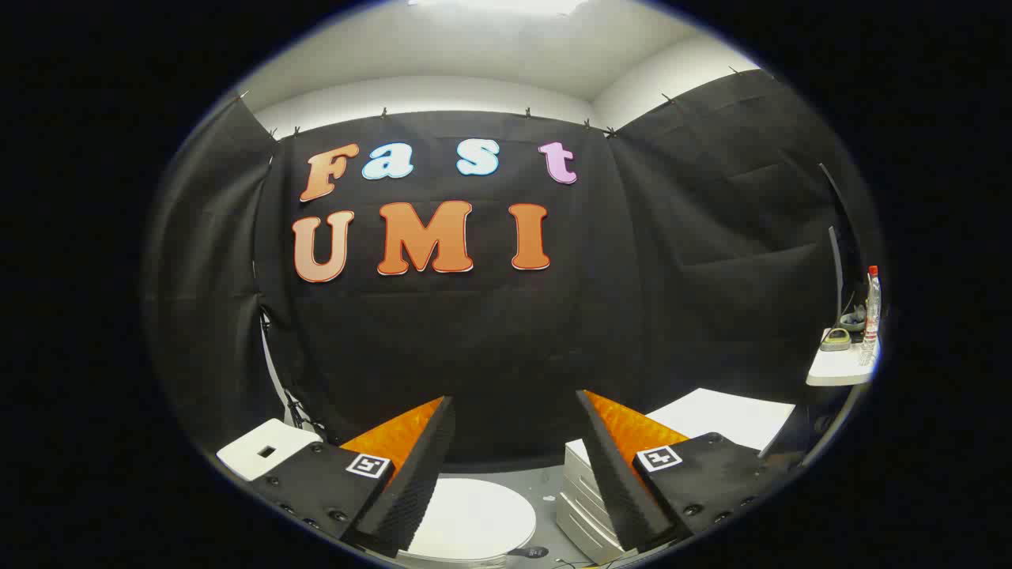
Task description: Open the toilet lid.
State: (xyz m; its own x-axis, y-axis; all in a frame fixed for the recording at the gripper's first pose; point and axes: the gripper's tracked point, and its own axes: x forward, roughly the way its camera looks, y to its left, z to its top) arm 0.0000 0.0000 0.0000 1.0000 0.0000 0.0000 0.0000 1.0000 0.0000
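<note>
Gripper view: tongs (514, 442) spread wide, grasping nothing, held high and well apart from the toilet lid (473, 518), probably for approach. Lid closed, low between the fingers. White drawer unit (581, 510) just beside it.
</note>
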